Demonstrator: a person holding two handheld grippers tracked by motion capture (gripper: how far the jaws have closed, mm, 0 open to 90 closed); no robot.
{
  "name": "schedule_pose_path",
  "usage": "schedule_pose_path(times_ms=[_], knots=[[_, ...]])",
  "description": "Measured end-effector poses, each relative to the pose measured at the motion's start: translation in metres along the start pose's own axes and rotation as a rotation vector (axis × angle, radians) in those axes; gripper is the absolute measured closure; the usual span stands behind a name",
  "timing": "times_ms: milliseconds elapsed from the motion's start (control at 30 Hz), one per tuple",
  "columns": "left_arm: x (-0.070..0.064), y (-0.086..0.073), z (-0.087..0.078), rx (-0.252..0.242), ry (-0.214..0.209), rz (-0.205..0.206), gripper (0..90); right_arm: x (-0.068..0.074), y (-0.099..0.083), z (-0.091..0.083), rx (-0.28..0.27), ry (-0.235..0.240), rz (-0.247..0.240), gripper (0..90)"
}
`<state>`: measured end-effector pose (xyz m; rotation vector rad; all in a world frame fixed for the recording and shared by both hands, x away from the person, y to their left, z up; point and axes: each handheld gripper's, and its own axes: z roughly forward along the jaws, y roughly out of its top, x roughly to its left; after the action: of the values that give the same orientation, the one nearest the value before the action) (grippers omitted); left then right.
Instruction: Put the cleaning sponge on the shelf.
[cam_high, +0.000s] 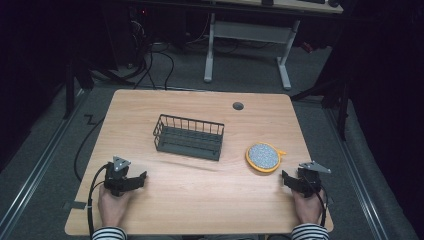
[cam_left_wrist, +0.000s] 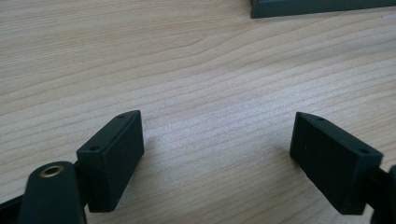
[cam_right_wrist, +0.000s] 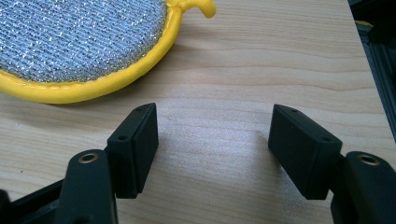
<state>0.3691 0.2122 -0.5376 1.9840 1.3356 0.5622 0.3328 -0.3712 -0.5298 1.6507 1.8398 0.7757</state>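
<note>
A dark wire basket (cam_high: 189, 136) stands near the middle of the wooden table (cam_high: 200, 200); its base edge (cam_left_wrist: 322, 7) shows at the top of the left gripper view. To its right lies a round scouring pad (cam_high: 263, 157) with a silver face and a yellow rim, seen up close as the pad (cam_right_wrist: 74, 42) in the right gripper view. My left gripper (cam_high: 141, 180) rests at the front left, open, with bare wood between its jaws (cam_left_wrist: 217, 140). My right gripper (cam_high: 285, 179) rests at the front right, open, just short of the pad (cam_right_wrist: 212, 135).
A grey cable hole (cam_high: 238, 106) sits near the table's far edge. Beyond the table stand white desk legs (cam_high: 210, 50) and floor cables (cam_high: 160, 60). The table's right edge (cam_right_wrist: 369, 74) runs close to my right gripper.
</note>
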Motion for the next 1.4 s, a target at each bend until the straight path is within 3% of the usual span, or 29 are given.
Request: schedule_pose_path(times_ms=[300,500,600,833,967,1133,1400], knots=[[0.001,0.0,0.0,-0.002,0.0,-0.002,19.2,0.0,0.001,0.001,0.003,0.002,0.008,33.0],[0.003,0.0,-0.001,-0.007,0.003,-0.006,25.2,-0.001,0.003,0.001,0.014,0.012,0.004,32.8],[0.003,0.001,-0.001,-0.006,0.01,-0.011,26.4,-0.001,0.006,0.002,0.022,0.047,0.017,36.9],[0.003,0.004,-0.001,0.007,0.009,-0.034,26.2,0.001,0.005,0.003,-0.003,0.04,-0.01,43.6],[0.002,0.011,-0.004,-0.002,-0.012,-0.032,27.2,0.002,0.004,0.002,-0.019,0.061,-0.013,48.8],[0.005,0.024,-0.011,-0.017,-0.089,-0.082,28.6,0.006,0.008,-0.009,-0.087,0.101,-0.01,54.4],[0.004,0.057,-0.021,-0.069,-0.142,-0.094,30.5,0.019,0.028,-0.021,-0.13,0.198,-0.036,57.9]])
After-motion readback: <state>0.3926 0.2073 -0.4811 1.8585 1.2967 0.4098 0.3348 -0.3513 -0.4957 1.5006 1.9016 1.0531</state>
